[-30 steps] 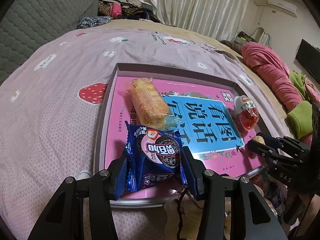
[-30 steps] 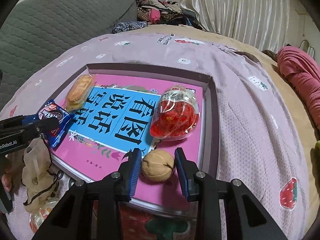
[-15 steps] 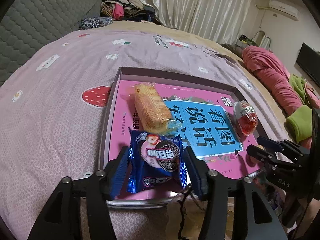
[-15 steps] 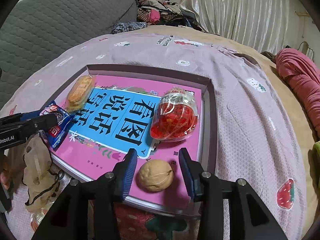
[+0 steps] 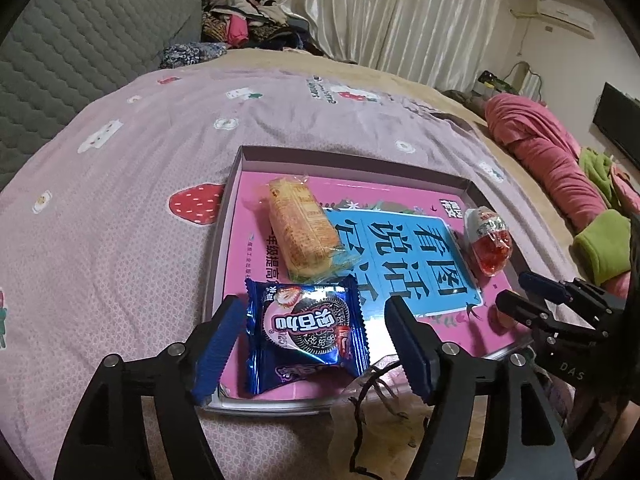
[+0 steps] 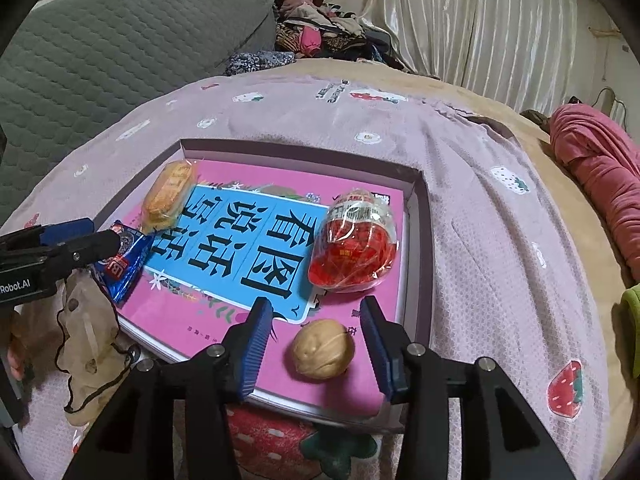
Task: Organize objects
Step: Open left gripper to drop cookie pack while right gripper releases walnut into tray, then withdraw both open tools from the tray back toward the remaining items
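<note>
Blue foil cookie packet (image 5: pixel 306 338) lies flat on the pink book (image 5: pixel 400 240) inside the shallow grey cardboard box (image 5: pixel 352 160), between the left gripper's (image 5: pixel 316 344) jaws, which have just been opening and clear it. Right gripper (image 6: pixel 316 344), also opening, straddles the tan walnut (image 6: pixel 322 354) untouched.

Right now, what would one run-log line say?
left tongs: just opened, off cookie pack | right tongs: just opened, off walnut | both in tray

Blue cookie packet (image 5: pixel 306 334), wrapped cake (image 5: pixel 302 234), red jelly cup (image 6: pixel 354 252), walnut (image 6: pixel 322 354), flat in tray (image 6: pixel 420 240).
</note>
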The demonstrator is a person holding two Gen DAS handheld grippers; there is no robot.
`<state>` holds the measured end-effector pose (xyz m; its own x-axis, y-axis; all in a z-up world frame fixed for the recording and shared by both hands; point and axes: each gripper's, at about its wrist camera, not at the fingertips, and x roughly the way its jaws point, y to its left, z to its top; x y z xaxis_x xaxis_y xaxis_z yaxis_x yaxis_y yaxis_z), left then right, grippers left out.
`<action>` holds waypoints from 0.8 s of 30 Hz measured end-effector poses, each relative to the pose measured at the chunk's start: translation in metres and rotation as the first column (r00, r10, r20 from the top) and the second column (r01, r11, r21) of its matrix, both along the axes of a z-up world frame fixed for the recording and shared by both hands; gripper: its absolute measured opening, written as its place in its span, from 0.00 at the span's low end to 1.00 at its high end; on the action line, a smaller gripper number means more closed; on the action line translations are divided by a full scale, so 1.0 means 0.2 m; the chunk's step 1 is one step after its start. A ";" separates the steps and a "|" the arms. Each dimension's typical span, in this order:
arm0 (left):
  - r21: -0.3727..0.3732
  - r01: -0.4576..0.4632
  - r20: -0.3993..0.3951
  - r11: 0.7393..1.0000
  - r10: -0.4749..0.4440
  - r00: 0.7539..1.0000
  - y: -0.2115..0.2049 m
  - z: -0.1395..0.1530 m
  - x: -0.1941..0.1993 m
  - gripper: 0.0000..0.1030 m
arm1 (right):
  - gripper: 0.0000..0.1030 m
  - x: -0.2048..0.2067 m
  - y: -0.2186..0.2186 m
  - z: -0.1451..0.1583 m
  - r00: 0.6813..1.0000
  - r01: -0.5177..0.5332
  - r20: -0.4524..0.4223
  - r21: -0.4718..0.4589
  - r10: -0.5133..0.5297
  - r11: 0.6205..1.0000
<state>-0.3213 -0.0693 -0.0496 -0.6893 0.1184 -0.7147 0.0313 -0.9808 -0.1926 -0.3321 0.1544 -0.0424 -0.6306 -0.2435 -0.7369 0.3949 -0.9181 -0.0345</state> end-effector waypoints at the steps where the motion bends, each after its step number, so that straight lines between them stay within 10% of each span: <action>1: -0.004 -0.002 -0.003 1.000 0.002 1.000 0.00 0.00 0.00 0.75 | 0.50 0.00 0.00 0.01 1.000 0.000 -0.002 -0.002 0.000 1.000; 24: -0.062 -0.024 -0.092 0.998 0.019 0.996 0.01 0.23 0.11 0.79 | 0.73 0.18 -0.01 0.24 0.998 0.033 -0.046 0.013 -0.032 0.999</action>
<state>-0.2984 -0.0673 -0.0039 -0.7537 0.0598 -0.6544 0.0377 -0.9903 -0.1339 -0.2959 0.1529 0.0051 -0.6713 -0.2124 -0.7101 0.3624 -0.9298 -0.0645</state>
